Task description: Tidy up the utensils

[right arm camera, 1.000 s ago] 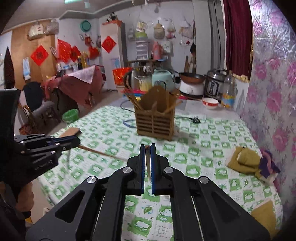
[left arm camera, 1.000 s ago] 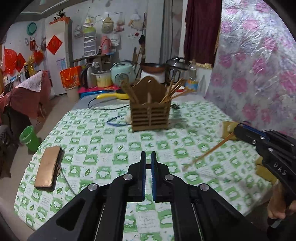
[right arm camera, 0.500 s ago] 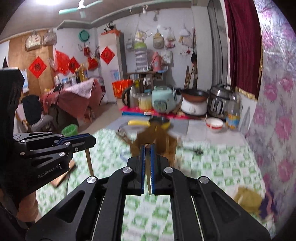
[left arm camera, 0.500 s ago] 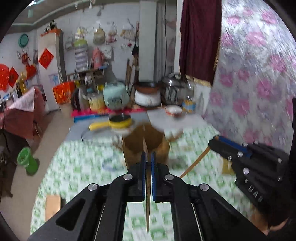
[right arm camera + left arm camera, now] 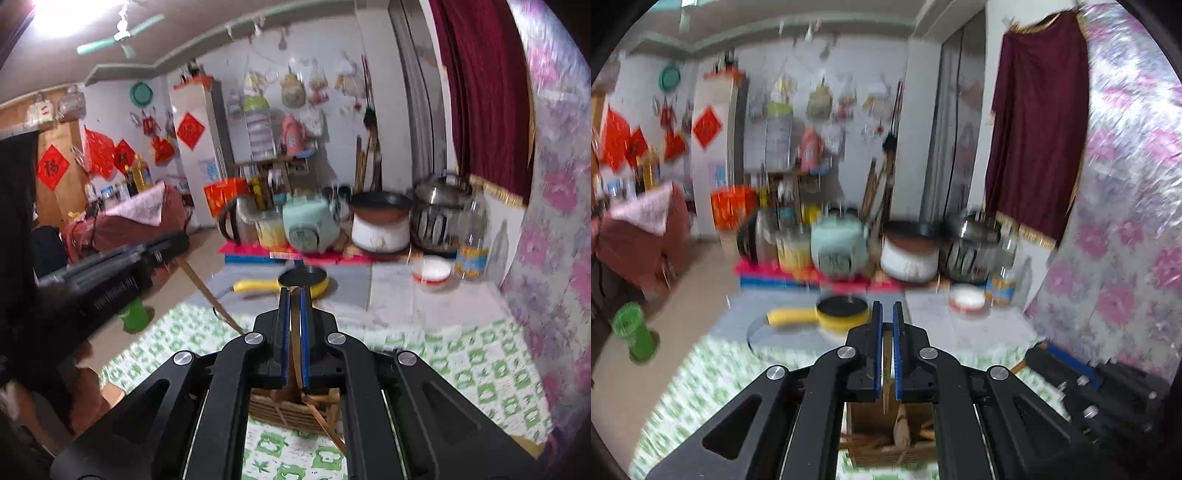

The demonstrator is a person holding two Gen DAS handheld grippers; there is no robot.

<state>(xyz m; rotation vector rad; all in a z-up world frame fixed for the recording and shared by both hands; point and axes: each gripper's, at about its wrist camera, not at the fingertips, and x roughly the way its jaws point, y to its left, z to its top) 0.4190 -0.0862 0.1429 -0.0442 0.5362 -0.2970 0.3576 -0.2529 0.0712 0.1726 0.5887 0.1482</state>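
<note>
Above the wooden utensil holder (image 5: 295, 410), each tool (image 5: 885, 354) (image 5: 294, 332) clenches a wooden utensil (image 5: 295, 347), which could snag on sticks already inside.

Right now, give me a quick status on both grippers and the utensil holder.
Left gripper shut on a wooden utensil. Right gripper shut on another. Both above the holder, utensils not yet in. Nothing in the way; picture blurred.
</note>
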